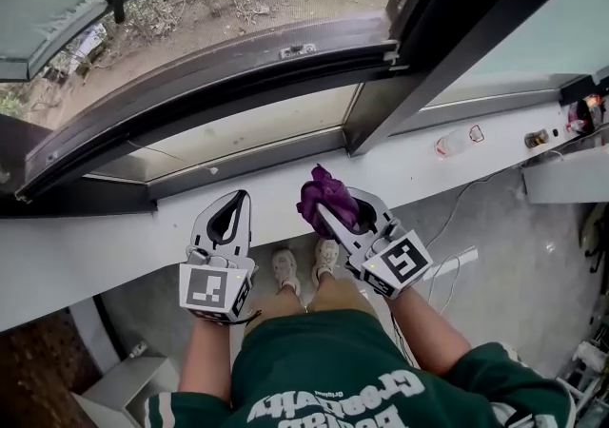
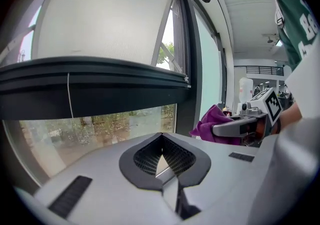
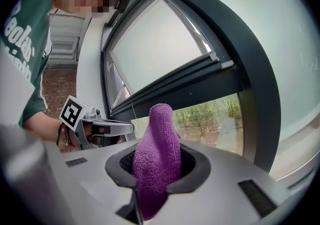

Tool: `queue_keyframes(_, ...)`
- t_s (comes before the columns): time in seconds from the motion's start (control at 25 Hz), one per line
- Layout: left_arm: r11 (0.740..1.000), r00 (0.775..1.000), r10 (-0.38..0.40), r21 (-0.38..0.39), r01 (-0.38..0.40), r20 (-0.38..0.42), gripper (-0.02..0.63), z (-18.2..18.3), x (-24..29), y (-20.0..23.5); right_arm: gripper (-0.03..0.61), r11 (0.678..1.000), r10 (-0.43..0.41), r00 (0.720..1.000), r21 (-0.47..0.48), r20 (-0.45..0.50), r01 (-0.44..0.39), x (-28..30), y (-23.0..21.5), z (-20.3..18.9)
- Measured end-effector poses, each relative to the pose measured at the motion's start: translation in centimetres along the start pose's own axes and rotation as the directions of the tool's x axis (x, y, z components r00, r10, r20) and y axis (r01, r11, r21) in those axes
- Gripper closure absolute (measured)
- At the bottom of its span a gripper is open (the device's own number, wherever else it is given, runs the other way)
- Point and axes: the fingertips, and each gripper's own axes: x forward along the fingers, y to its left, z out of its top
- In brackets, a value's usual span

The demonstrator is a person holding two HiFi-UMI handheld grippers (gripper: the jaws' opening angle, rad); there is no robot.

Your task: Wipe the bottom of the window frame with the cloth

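Cloth (image 1: 320, 190) in right tongs (image 1: 336, 204), near window frame (image 1: 247, 163) edge.

This looks like a work hall or lab building, not a home. A tall dark window frame (image 1: 238, 84) sits above a plain white sill (image 1: 95, 245). The floor (image 1: 514, 293) is bare grey, with a power strip (image 1: 457, 260) lying loose. Farther in there is a brick wall (image 3: 56, 89) and an upper gallery railing (image 2: 260, 70).
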Motion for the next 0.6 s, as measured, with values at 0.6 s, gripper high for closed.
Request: queue_keyframes(0.6, 0.994, 0.993, -0.106, -0.015, 0.105, -0.044, 0.604, -3.4, 2.4, -2.5, 0.482, 0.999, -0.011, 0.997, 0.029, -0.073, 0.013, 1.4, -0.1, -3.8)
